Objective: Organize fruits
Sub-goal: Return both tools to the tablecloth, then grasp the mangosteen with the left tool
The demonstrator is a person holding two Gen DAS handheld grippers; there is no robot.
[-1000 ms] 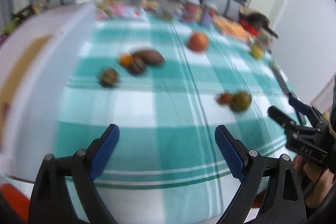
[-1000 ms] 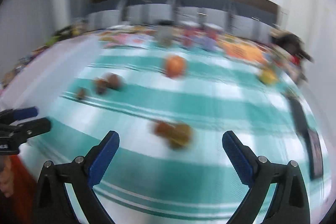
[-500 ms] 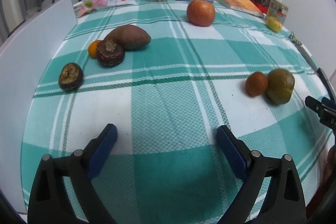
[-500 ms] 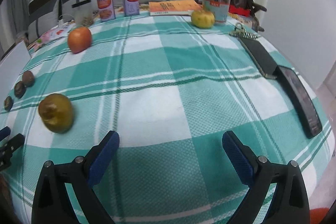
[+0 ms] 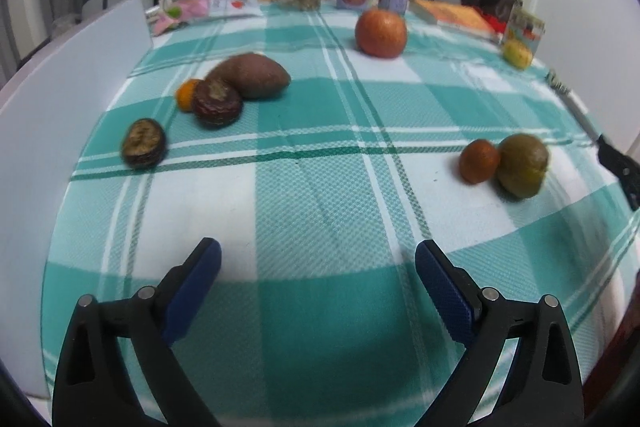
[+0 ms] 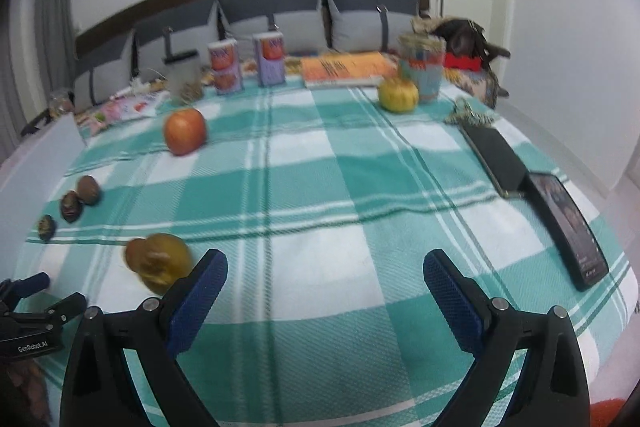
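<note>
1. Fruits are scattered on a teal-and-white checked cloth: a red apple toward the far edge, a brown oblong fruit, a wrinkled dark fruit, and a small orange touching it.
2. A green-brown fruit is seen touching a small red-orange one near the right edge.
3. A clear jar is seen behind a yellow fruit; its contents cannot be told.
4. The left gripper is held wide apart, having just been opening, nothing between.
5. The right gripper is spread, empty.

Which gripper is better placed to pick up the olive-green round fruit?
Right, probably. The olive-green round fruit lies just beside the open right gripper. From the open left gripper it sits far off, at the cloth's edge.
</note>
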